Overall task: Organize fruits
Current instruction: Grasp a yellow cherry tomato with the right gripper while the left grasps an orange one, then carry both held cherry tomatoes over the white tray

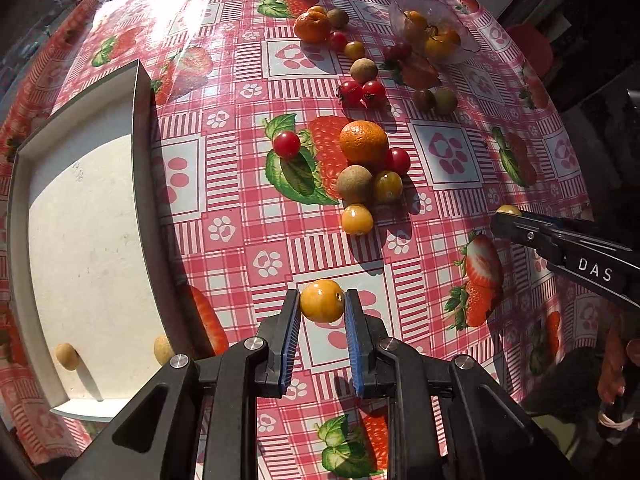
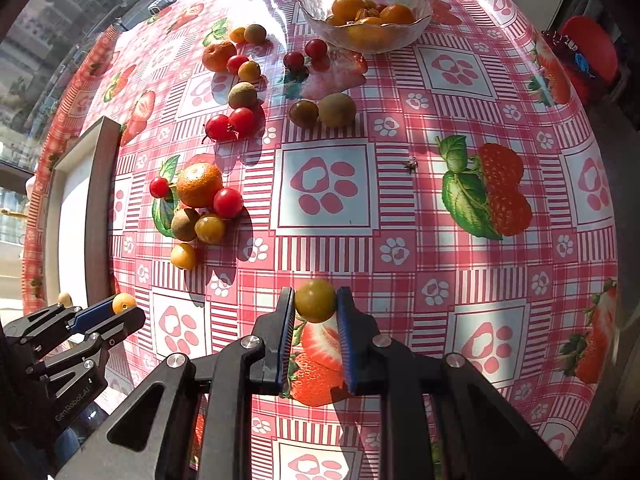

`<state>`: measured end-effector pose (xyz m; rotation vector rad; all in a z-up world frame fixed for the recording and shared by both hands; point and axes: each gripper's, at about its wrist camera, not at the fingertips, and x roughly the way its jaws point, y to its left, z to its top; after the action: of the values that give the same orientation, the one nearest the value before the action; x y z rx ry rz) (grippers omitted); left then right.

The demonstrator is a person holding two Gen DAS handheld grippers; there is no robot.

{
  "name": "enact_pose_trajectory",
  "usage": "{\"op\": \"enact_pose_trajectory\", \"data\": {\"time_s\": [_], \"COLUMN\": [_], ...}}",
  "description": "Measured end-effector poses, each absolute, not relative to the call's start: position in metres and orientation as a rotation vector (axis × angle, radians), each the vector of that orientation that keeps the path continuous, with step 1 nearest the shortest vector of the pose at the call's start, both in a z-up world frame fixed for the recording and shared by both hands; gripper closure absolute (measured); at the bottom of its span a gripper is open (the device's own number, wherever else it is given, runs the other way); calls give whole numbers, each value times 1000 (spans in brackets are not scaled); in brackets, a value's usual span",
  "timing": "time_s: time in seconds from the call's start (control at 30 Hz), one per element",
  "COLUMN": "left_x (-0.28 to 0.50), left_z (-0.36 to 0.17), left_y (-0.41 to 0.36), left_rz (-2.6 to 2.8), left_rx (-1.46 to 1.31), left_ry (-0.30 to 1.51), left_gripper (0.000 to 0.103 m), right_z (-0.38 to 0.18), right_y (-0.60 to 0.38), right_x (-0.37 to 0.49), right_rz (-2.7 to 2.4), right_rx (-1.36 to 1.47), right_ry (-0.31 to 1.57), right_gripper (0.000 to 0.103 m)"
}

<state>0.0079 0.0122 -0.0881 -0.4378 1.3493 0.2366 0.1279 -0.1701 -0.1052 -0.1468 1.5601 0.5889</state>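
My left gripper (image 1: pixel 322 302) is shut on a small yellow-orange fruit (image 1: pixel 322 301), held above the tablecloth just right of the white tray (image 1: pixel 142 128). It also shows in the right wrist view (image 2: pixel 122 306). My right gripper (image 2: pixel 316 300) is shut on a greenish-yellow fruit (image 2: pixel 316 301); in the left wrist view it shows at the right edge (image 1: pixel 506 216). A cluster with an orange (image 1: pixel 363 142), red cherry tomatoes, a brown longan and yellow fruits lies mid-table. A glass bowl (image 2: pixel 420 6) at the far side holds orange and yellow fruits.
The white tray holds two small tan fruits (image 1: pixel 67 356) near its front. More fruits lie scattered toward the bowl: a mandarin (image 1: pixel 312 26), tomatoes (image 1: pixel 362 92), longans. A red object (image 2: pixel 586 50) sits beyond the table's right edge.
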Motion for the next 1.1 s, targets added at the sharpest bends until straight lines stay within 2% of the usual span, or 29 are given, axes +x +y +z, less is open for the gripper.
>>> {"op": "enact_pose_trajectory", "data": {"time_s": [0.57, 1.1], "left_x": [-46, -114], "left_z": [-66, -87], "left_y": [74, 150], "left_rz": [349, 522], "left_rx": [-508, -563], "left_ry": [1269, 1264], "left_gripper": [80, 80], "right_z": [-71, -60], "right_y": [-87, 30], "right_x": [102, 47], "right_rz": [735, 948], "right_rx": [-224, -334], "right_ry": [1521, 1504], "right_gripper": [81, 81]}}
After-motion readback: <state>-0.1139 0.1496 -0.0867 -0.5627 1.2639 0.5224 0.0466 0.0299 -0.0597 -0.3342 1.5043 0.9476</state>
